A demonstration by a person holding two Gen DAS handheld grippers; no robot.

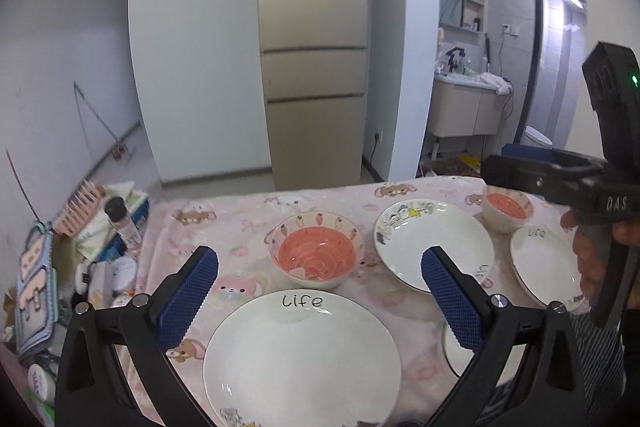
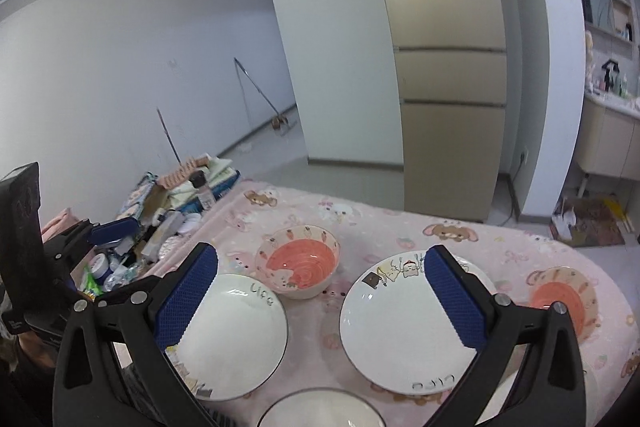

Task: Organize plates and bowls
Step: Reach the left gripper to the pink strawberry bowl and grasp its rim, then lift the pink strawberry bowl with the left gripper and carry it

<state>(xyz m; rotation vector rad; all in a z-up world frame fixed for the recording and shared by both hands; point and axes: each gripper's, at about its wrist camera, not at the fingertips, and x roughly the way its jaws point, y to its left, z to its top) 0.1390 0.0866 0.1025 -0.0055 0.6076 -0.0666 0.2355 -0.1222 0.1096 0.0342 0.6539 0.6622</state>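
Left wrist view: the left gripper [image 1: 320,287] hovers over a table draped in a pink cartoon-print cloth [image 1: 240,223], its blue-padded fingers [image 1: 188,295] spread wide and grasping nothing. Between and just beyond them lies a white plate lettered "Life" [image 1: 302,359], near the table's front edge. Just past it stands a pink bowl with carrot motifs [image 1: 316,251]. To the right of that bowl rests a white plate with cartoon drawings [image 1: 424,239], and farther right a smaller pink bowl [image 1: 506,211] sits just beside another white plate [image 1: 540,267] near the right edge. A further white rim [image 1: 454,351] shows low down, mostly hidden behind the right finger. The right gripper [image 1: 504,173] enters from the right, held above the small bowl; from this side its finger gap cannot be judged. Left of the table is a heap of clutter with a clear bottle [image 1: 122,223]. A beige refrigerator [image 1: 314,47] stands against the far wall.

Right wrist view: the right gripper [image 2: 320,291] also has its fingers [image 2: 452,299] released and wide apart, empty. The cartoon plate [image 2: 400,323] lies between them, toward the right finger; the lettered plate [image 2: 236,335] lies by the left finger, and the carrot bowl [image 2: 298,263] stands beyond, between the two plates. The small pink bowl [image 2: 568,303] is partly hidden behind the right finger. A white bowl rim [image 2: 320,409] shows at the bottom edge.
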